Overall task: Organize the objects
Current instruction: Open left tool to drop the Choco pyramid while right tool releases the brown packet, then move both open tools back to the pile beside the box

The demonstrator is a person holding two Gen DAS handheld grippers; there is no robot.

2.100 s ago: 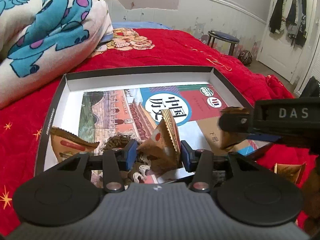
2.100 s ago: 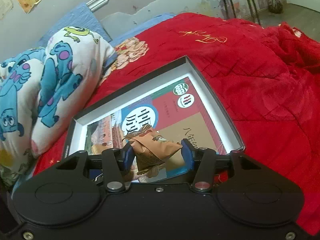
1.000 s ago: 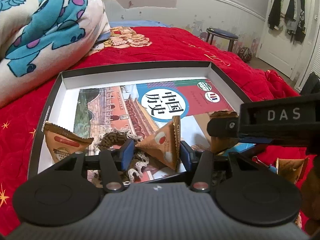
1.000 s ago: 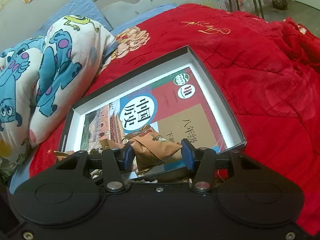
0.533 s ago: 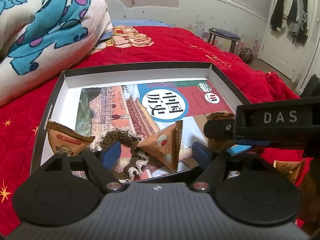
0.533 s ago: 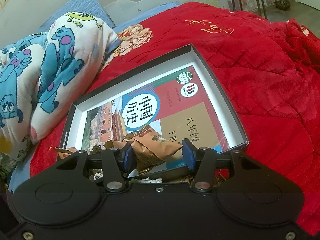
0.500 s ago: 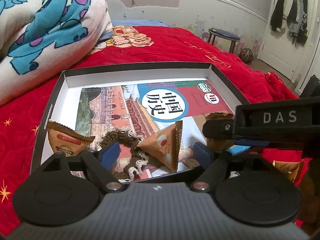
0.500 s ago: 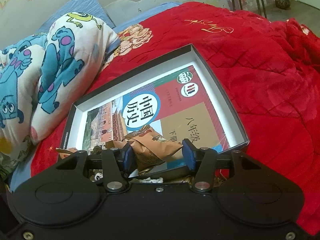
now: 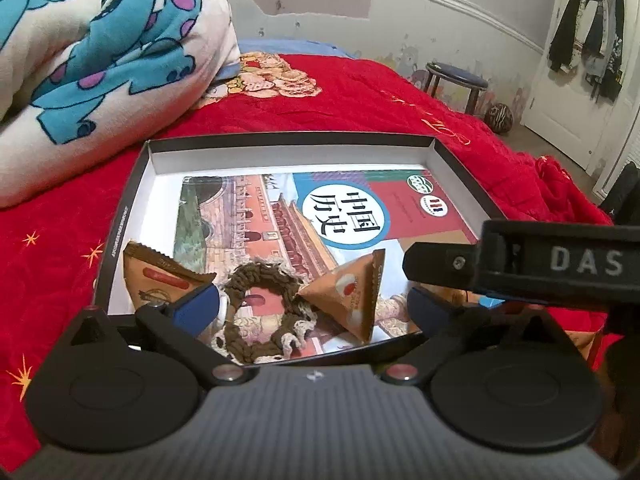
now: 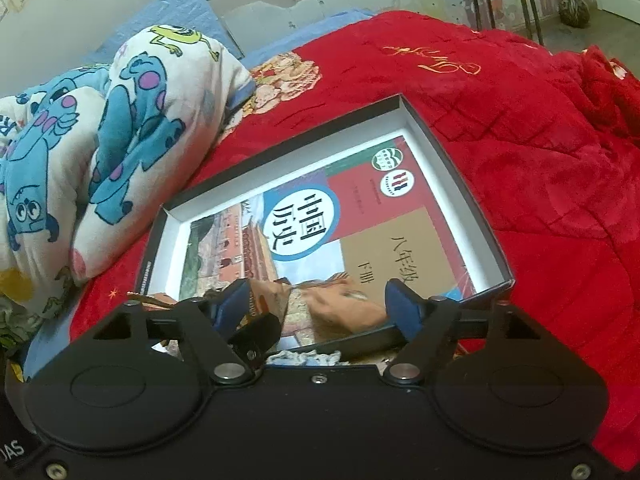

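Box lid (image 9: 132, 184) on red quilt (image 9: 340, 100); stool (image 9: 456, 80) by wall; both claws opening, gripping nothing

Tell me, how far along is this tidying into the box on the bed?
Done: the book, a brown scrunchie and two triangular snack packets lie in the box. In hand: the left hand-held gripper is opening, clear of its packet; the right hand-held gripper is opening around a blurred packet. Left: a packet outside the box.
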